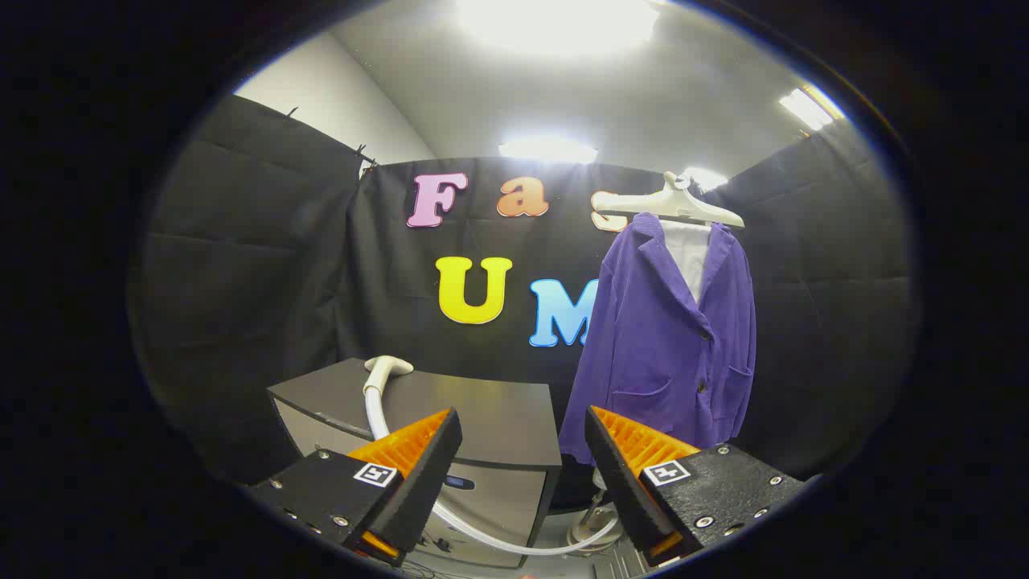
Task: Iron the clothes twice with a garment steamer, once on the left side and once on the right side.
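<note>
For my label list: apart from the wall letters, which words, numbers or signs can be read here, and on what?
Markers on the fingers: square patterns, no words.
Mark on the cabinet front: too blurred to read.
Jacket, hanger, steamer: none.
Gripper open, nothing between its fingers.

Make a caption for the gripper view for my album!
Open fingers hover before the steamer head on the cabinet, purple jacket hanging beyond.

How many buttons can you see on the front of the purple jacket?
2. One button sits where the lapels of the purple jacket meet; the other is lower, level with the pockets. Folds may hide more. The gripper is open, well short of the jacket.
</note>
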The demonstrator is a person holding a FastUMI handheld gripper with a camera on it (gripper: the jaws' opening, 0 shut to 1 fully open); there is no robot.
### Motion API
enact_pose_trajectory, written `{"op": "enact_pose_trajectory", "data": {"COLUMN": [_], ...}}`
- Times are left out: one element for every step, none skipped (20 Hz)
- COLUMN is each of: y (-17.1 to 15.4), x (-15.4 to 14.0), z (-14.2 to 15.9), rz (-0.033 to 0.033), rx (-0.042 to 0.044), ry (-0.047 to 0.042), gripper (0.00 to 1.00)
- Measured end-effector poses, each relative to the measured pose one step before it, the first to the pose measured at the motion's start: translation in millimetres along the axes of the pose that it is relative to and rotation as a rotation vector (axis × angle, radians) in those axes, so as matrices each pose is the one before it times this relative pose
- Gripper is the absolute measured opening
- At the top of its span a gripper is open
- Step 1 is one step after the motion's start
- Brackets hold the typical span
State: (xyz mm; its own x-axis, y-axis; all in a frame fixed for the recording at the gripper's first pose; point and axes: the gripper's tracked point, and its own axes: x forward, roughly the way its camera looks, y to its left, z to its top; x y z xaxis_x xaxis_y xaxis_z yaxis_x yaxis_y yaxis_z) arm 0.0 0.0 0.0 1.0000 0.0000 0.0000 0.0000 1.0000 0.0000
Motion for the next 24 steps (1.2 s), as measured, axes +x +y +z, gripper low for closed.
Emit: {"op": "enact_pose_trajectory", "data": {"y": [0.72,0.98,1.86,0.36,-1.97,-3.55,-3.89,-1.15,1.60,0.08,-2.03,-2.31,-2.22,-2.75,-2.84,-1.74,-0.20,1.16,0.71,0.60,-2.25,-1.99,-1.18,-0.56], "x": [0.08,-0.31,-1.48,-1.03,-1.91,-1.78,-2.07,-1.53,-0.64,-1.69,-0.85,-1.58,-1.44,-1.32,-0.38,-1.67,-2.19,-2.31,-1.10,-1.96,0.52,-0.93,0.10,0.48], "z": [-0.52,1.74,1.92,1.19,-0.56,0.18,-1.97,-1.11,-2.05,-0.81,-1.50,-0.62,-0.68,0.37,-1.16,-0.11,-0.42,0.70,-1.04,-0.17,-0.64,1.33,-0.44,1.62], "rz": [-0.00683,-0.00361,-0.00173,-0.00255,-0.00942,-0.01659,-0.01537,-0.00797,-0.00107,-0.00146,-0.00228,-0.00383,-0.00495,-0.00349,-0.00245,0.00224,0.00974,0.01423,0.01852,0.01841,0.01191,0.01155,0.01589,0.02137], "rx": [-0.00635,0.00249,0.00498,0.00487,-0.00229,-0.00883,-0.01025,-0.00520,-0.00204,0.00029,0.00220,0.00442,0.00352,0.00125,0.00134,0.00559,0.00889,0.01038,0.00767,0.00364,-0.00078,-0.00221,-0.00178,-0.00295], "ry": [0.00054,-0.00265,-0.00607,-0.00342,-0.00279,-0.00041,0.00227,0.00255,0.00218,0.00165,0.00279,0.00451,0.00167,0.00149,0.00395,0.00508,0.00009,-0.00251,0.00408,0.00395,0.00379,0.00427,0.00835,0.00584], "gripper": [0.95,0.95,0.95,0.95,0.95,0.95,0.95,0.95,0.95,0.95,0.95,0.95,0.95,0.95,0.95,0.95,0.95,0.95,0.95,0.95,0.95,0.95,0.95,0.95]}}
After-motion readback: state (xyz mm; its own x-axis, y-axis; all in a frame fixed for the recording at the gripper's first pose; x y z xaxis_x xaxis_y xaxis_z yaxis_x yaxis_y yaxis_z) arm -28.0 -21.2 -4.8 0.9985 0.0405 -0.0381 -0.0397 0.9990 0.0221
